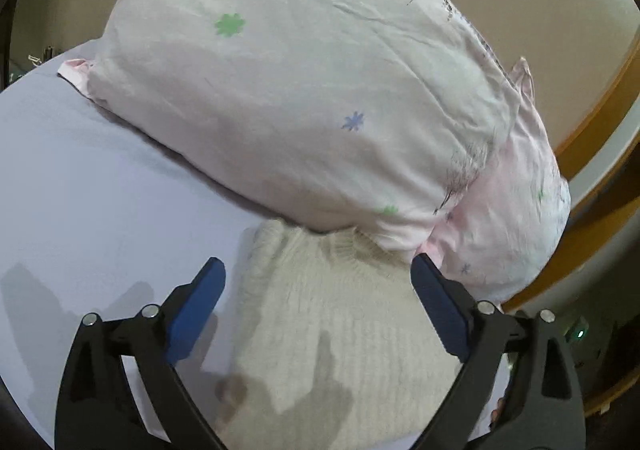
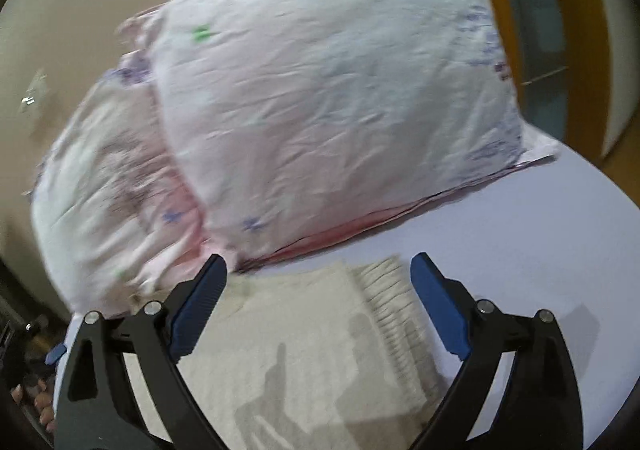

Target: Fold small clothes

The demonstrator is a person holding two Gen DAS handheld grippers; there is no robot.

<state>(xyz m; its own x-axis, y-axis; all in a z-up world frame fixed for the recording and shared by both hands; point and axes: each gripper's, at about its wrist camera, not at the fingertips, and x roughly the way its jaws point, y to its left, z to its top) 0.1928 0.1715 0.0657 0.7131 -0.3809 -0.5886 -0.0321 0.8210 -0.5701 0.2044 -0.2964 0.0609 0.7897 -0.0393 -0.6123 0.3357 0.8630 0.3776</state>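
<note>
Lavender bed sheet (image 1: pixel 80 190) carries a cream knitted garment (image 1: pixel 340 330), lying flat against the foot of a floral pillow (image 1: pixel 300 90). Its near end is cut off by both frames, and its neckline runs partly under the pillow. The long axis appears to run from pillow toward the cameras; the right wrist view is blurred. Left gripper (image 1: pixel 318 282) and right gripper (image 2: pixel 319 278) hover above it, fingers spread wide, holding nothing, the knit showing between them.

Soft indoor light; right view motion-blurred, fisheye edges bent.
</note>
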